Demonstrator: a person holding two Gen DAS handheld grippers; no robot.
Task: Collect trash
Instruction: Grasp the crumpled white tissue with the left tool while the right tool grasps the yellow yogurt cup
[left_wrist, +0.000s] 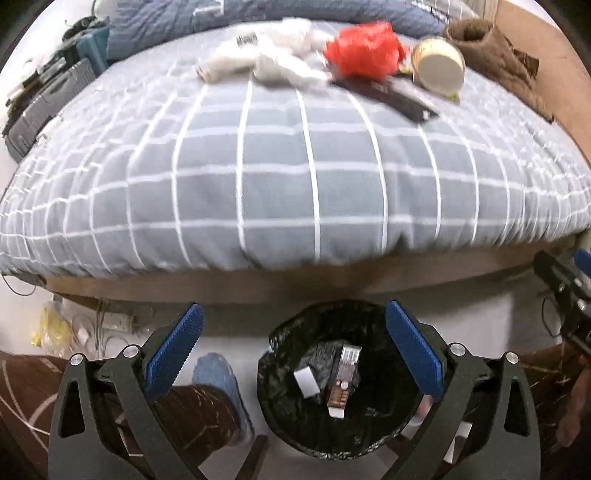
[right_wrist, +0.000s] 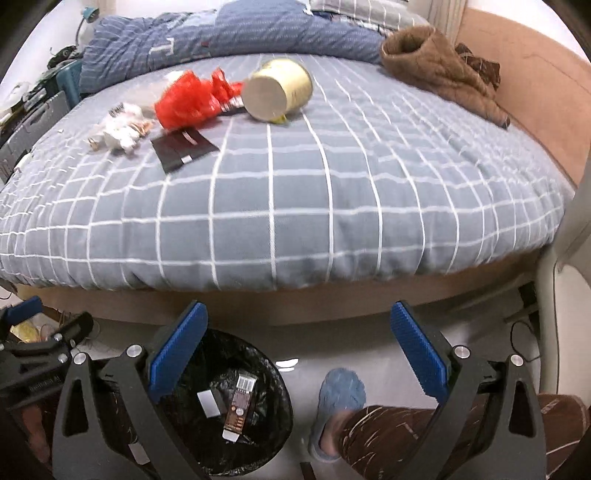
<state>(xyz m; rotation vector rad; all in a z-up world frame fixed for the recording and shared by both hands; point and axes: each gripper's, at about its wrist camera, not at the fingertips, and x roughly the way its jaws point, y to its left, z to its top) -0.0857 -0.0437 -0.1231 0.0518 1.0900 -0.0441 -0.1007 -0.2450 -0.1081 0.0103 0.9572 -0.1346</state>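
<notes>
Left wrist view: my left gripper (left_wrist: 293, 338) hangs with its blue pads spread wide and nothing between them, above the bin (left_wrist: 334, 380) lined with a black bag on the floor at the foot of the bed (left_wrist: 280, 177). Inside the bin lie a long printed wrapper (left_wrist: 341, 382) and a small white scrap (left_wrist: 306, 382). My blue slipper (left_wrist: 221, 380) stands just left of the bin.

On the grey checked bedcover, far from me, the remaining trash sits in a loose row: crumpled white paper (left_wrist: 266, 62), a red plastic bag (left_wrist: 365, 50), a flat black packet (left_wrist: 391, 96) touching the bag's near edge, and a gold paper cup (left_wrist: 437, 64) tipped on its side with its base toward me. A brown garment (left_wrist: 491, 55) lies beyond the cup.

From the right wrist, my right gripper (right_wrist: 299, 336) is also spread open and empty, held over the floor right of the bin (right_wrist: 236, 406), with my other slipper (right_wrist: 341, 398) between its fingers in view. My left gripper (right_wrist: 40, 332) shows at the left edge. The red bag (right_wrist: 192, 99), cup (right_wrist: 279, 90), black packet (right_wrist: 184, 149) and white paper (right_wrist: 120, 127) all rest on the bed.
</notes>
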